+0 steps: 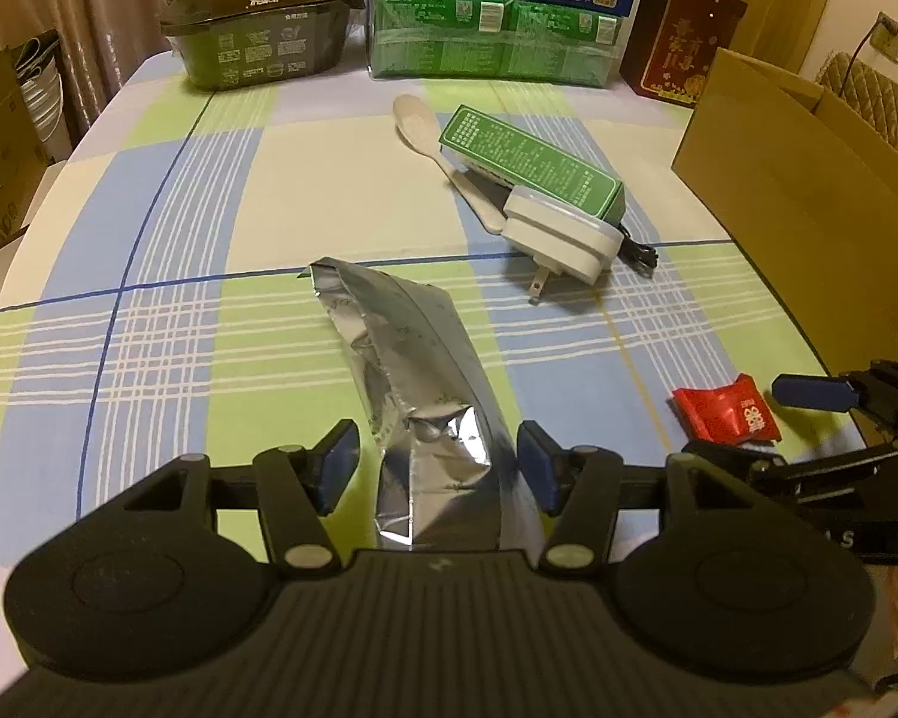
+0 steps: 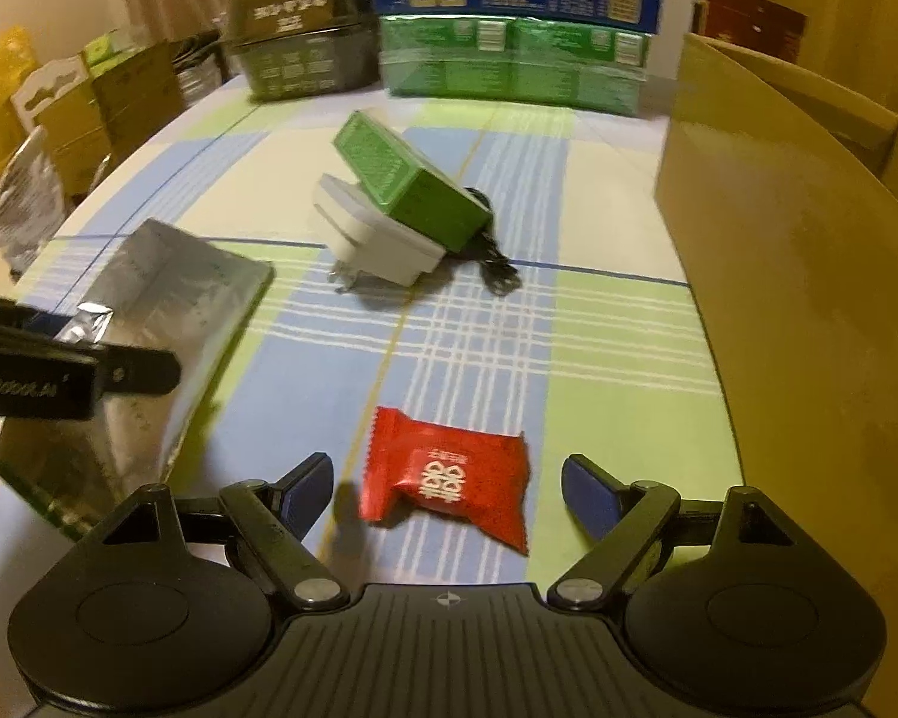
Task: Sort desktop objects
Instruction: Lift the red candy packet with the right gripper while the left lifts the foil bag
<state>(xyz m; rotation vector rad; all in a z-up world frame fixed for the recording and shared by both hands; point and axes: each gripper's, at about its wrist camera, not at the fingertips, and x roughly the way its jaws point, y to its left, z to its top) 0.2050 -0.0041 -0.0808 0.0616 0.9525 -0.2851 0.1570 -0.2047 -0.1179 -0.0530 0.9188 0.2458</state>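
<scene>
Two blue pads of the left gripper point(image 1: 436, 466) flank the silver foil pouch point(image 1: 413, 383) without pressing it; its long axis runs straight ahead, away from the fingers. From the right wrist, the right gripper point(image 2: 447, 493) stands released (jaws wide), the red candy packet point(image 2: 446, 478) lying crosswise between them on the tablecloth point(image 2: 622, 359), the cardboard box point(image 2: 778, 239) just to the right.

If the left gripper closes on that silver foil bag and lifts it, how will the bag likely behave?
The silver foil bag looks creased and partly flattened, so it will probably crumple between the left gripper pads rather than resist. Its far end would likely droop, being long and thin-walled. The shiny film may slip somewhat. It seems light; how much is inside cannot be told.
</scene>
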